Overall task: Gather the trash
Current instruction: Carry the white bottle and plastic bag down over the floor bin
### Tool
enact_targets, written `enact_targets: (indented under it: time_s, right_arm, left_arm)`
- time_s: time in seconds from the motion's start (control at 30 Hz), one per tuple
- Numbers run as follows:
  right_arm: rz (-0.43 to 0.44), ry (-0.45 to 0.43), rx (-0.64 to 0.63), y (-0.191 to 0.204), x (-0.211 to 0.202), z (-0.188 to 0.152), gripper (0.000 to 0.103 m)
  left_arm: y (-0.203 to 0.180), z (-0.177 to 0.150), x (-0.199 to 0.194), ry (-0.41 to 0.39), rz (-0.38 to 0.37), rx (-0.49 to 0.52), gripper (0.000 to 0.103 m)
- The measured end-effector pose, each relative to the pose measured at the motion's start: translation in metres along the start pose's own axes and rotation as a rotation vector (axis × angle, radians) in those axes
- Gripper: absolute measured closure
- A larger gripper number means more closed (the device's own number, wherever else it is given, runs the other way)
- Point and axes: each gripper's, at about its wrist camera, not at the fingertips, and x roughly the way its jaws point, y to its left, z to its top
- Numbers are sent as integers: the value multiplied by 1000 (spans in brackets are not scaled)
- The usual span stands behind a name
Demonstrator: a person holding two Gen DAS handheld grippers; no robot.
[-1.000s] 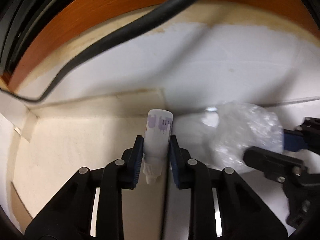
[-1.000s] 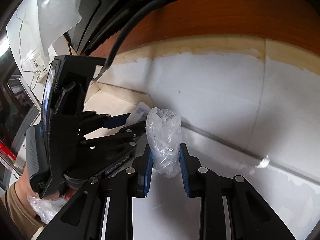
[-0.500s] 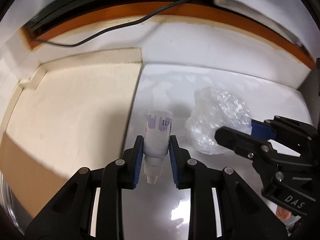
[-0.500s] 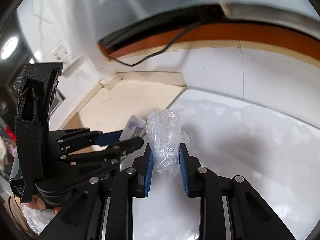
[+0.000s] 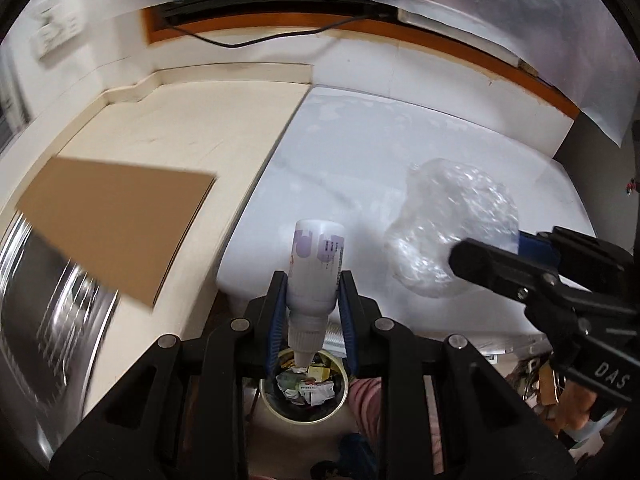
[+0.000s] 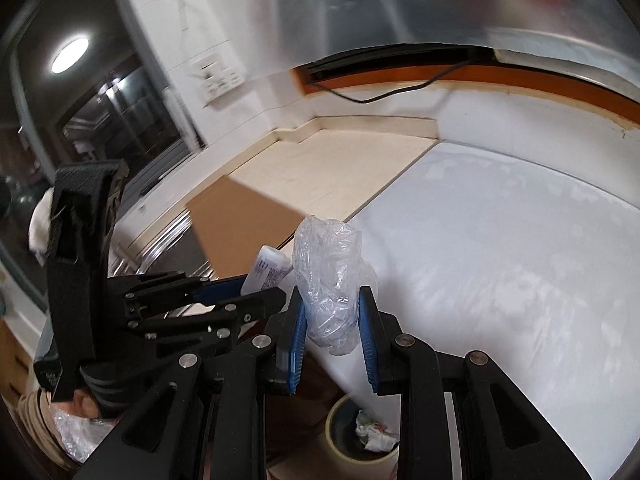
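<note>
Two grips: my left gripper clamps a small white plastic dropper bottle, my right gripper pinches crumpled clear plastic wrap, both past the white counter's edge above a round cream-rimmed trash bin.

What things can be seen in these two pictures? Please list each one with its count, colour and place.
Small bottle: one, white with purple label, cap downward, between the left gripper's pads.
Crumpled plastic bag: one, clear, between the right gripper's pads.
Trash bin: one, pale rim, dark inside, on the floor below both grippers, holding paper scraps.
Cardboard sheet: one, brown, flat on the cream counter.
Cream counter: one, left of the white surface.
White surface: one, glossy, right side.
Cable: one, black, along the back wall.
Wall switch panel: one, white, on the left wall.
Left gripper: black with blue pads, shut on the bottle.
Right gripper: black with blue pads, shut on the bag.
</note>
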Motion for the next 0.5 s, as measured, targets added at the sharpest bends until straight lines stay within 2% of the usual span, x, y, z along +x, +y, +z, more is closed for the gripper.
enact_targets:
  time_s: [0.13, 0.3, 0.5]
  right_arm:
    - [-10, -12, -64, 32, -15, -49, 79]
    - [-12, 37, -126, 59, -8, -121, 79]
    - [-26, 172, -148, 62, 38, -194, 79]
  left_arm:
    - [3, -52, -19, -41, 37, -24, 81]
    - [10, -112, -23, -56, 70, -60, 81]
    - [20, -175, 20, 33, 56, -109, 81]
